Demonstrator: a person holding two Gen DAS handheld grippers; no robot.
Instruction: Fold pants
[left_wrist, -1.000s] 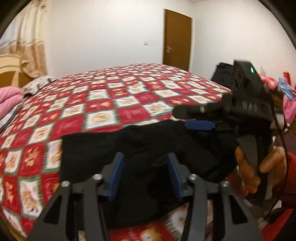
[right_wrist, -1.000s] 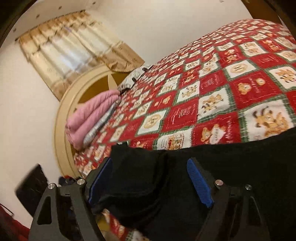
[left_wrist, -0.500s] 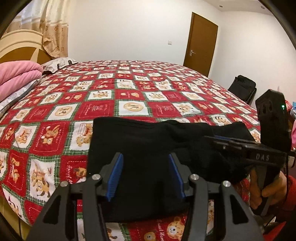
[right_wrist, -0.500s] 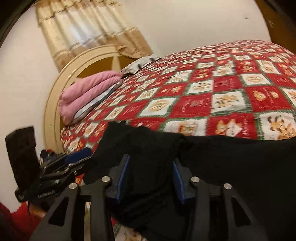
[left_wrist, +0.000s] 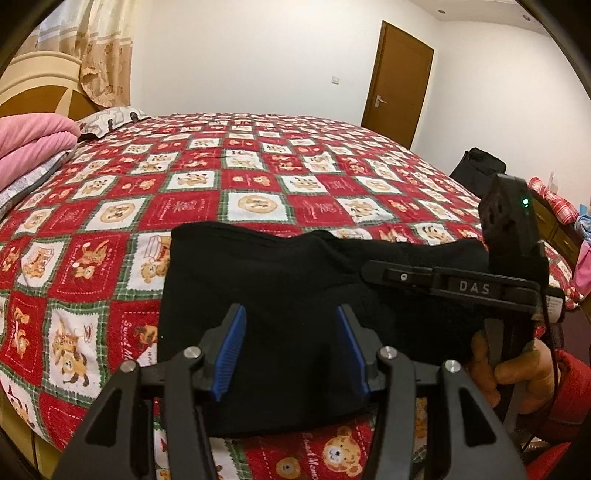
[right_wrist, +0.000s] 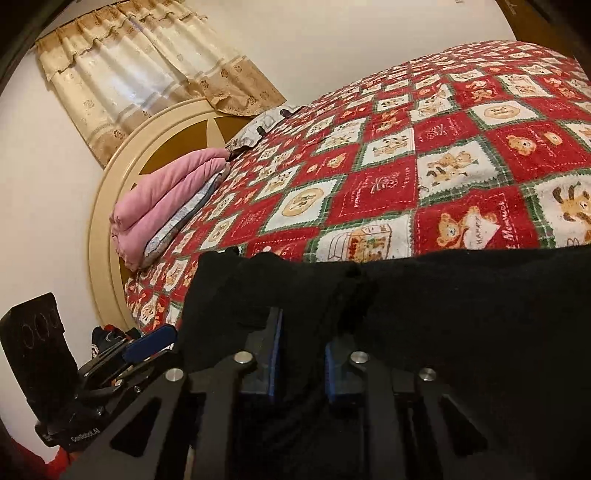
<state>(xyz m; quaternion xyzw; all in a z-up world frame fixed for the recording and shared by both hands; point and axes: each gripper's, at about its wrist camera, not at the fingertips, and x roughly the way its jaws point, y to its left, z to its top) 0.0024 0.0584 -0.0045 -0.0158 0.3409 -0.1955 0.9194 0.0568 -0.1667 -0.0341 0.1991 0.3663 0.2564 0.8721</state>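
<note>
My right gripper (right_wrist: 301, 360) has just been closing and now pinches a ridge of the black pants (right_wrist: 461, 314) between its blue pads (right_wrist: 276, 354). My left gripper (left_wrist: 291, 350) sits with jaws parted over the same cloth; fabric lies between its pads, but I cannot tell whether they press on it. The pants lie bunched at the near edge of the bed (left_wrist: 258, 177), on the red checked bedspread. Pink folded bedding (right_wrist: 166, 199) rests by the headboard (right_wrist: 110, 192).

place: home bedroom | cues: quilted bed (left_wrist: 258, 177), headboard (right_wrist: 110, 192), curtains (right_wrist: 122, 66), door (left_wrist: 399, 81)
</note>
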